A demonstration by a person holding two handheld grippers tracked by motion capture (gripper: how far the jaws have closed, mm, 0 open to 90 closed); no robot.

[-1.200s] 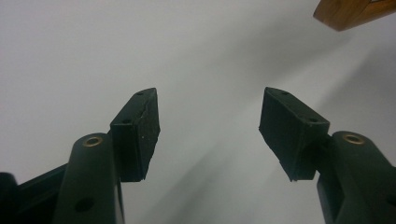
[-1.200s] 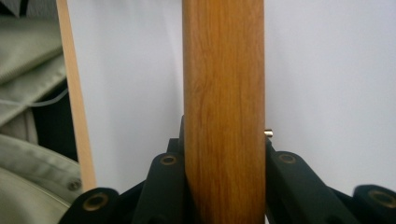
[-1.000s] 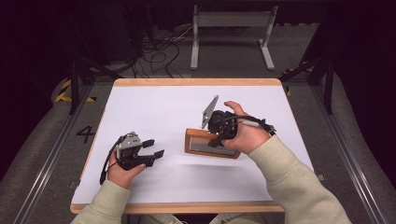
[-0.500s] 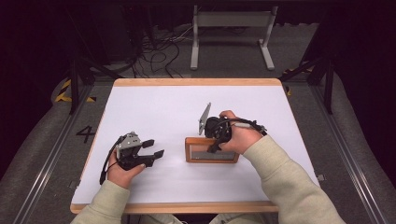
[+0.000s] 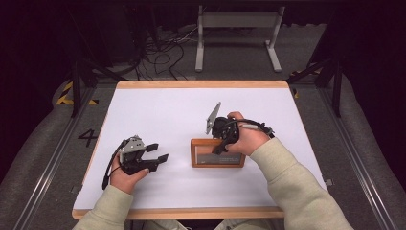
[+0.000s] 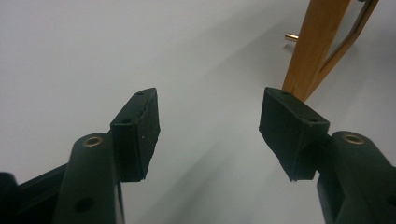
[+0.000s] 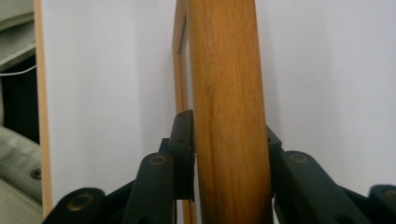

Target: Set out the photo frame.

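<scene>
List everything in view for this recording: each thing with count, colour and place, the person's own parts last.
Rectangular wooden picture frame: one, honey-brown with a dark pane, standing on its long edge right of the table's centre.
White-topped table with a light wood rim: one, centre of the high view.
Grey metal stand: one, on the floor beyond the table.
Black cables: a tangle, on the floor beyond the table at the left.
Left tool: one, black, near the table's left front; jaws apart around nothing.
Right tool: one, black; jaws astride the frame's top rail, having just been opening.
Sleeves: two, pale beige, from the bottom edge.
</scene>
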